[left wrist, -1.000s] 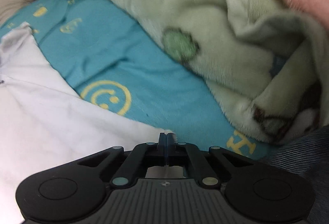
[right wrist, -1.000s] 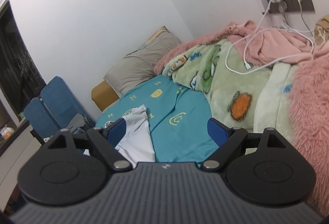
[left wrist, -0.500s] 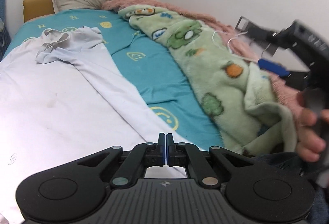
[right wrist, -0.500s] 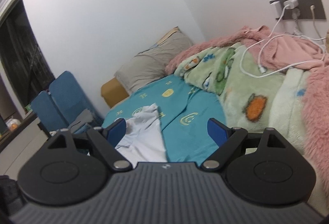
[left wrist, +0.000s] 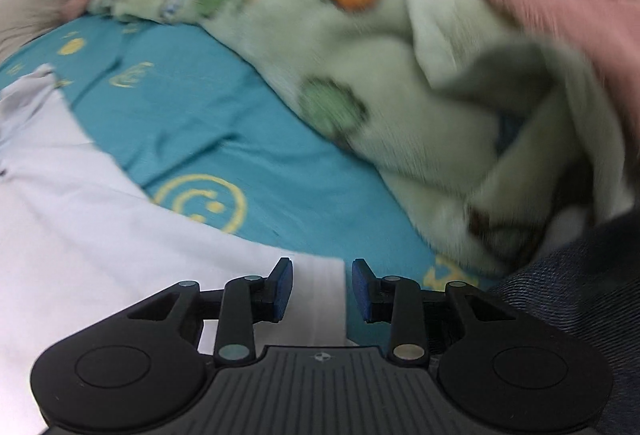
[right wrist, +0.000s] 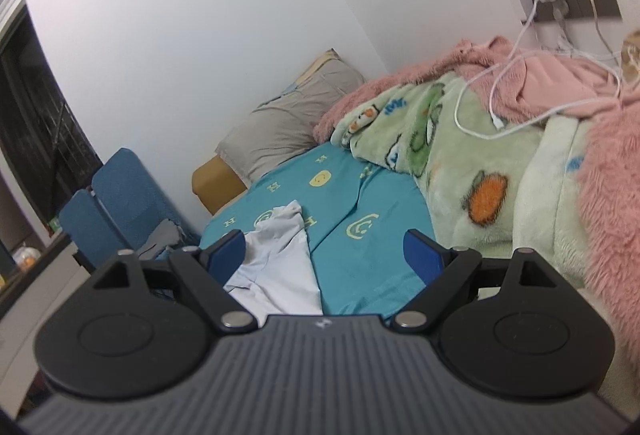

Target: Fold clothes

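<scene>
A: In the left wrist view, how are the left tongs point(left wrist: 321, 289) seen, and why so low?

B: They are seen parted by a moderate gap, nothing gripped. A white hemmed corner of the white garment point(left wrist: 80, 235) lies between the blue pads, at 6 o'clock, apparently so that edge can be worked. The garment is spread over the teal bed sheet point(left wrist: 256, 139) from 6 to 9 o'clock, while the green fleece blanket point(left wrist: 420, 83) is bunched away at 2 o'clock, presumably to keep folding room free. Whether the corner was just let go or is about to be taken cannot be told.

A: And the right wrist view?

B: The right tongs point(right wrist: 324, 253) are held wide apart and empty, raised above the bed. The garment point(right wrist: 280, 259) is seen at 7 o'clock, its far end rumpled near the grey pillow point(right wrist: 288, 119).
</scene>
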`<action>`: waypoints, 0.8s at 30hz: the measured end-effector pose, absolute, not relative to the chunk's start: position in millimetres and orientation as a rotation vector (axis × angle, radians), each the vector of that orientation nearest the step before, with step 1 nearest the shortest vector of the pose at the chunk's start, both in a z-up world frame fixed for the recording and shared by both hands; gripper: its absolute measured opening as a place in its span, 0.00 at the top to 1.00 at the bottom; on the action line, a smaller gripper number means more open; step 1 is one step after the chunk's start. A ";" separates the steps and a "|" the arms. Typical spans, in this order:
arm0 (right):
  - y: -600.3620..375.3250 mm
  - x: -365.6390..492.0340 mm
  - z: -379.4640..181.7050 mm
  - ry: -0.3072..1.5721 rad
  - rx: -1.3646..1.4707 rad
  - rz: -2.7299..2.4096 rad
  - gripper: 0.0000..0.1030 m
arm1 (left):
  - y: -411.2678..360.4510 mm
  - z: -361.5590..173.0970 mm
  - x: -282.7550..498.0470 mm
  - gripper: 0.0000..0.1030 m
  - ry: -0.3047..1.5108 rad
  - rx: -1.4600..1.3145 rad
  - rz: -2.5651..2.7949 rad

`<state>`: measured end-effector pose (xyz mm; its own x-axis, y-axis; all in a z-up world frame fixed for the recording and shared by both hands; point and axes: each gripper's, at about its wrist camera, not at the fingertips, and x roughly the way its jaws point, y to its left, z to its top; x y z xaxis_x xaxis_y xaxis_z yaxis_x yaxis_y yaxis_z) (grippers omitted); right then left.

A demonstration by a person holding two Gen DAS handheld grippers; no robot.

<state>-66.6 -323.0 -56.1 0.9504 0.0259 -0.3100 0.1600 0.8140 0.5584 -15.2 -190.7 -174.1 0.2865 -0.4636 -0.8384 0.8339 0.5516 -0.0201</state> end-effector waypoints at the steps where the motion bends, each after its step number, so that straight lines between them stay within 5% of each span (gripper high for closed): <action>1: -323.8 -64.5 -58.5 0.321 0.628 -0.069 0.15 | -193.8 -178.1 -14.1 0.66 0.930 0.491 -0.917; 6: -327.7 -58.5 -67.4 0.342 0.667 -0.061 0.15 | -202.1 -191.3 -8.5 0.67 0.938 0.542 -0.892; 12: -333.5 -54.4 -73.6 0.355 0.707 -0.066 0.15 | -202.7 -193.5 -9.6 0.92 0.904 0.552 -0.866; 24: -338.9 -67.8 -68.3 0.246 0.816 0.015 0.14 | -64.1 -89.8 -18.7 0.94 0.835 0.043 -0.761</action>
<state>-67.8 -338.9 -68.3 0.9714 0.1080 -0.2117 0.0812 0.6865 0.7226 -18.7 -64.1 -89.8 0.4272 -0.5928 -0.6827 0.6248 0.7393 -0.2510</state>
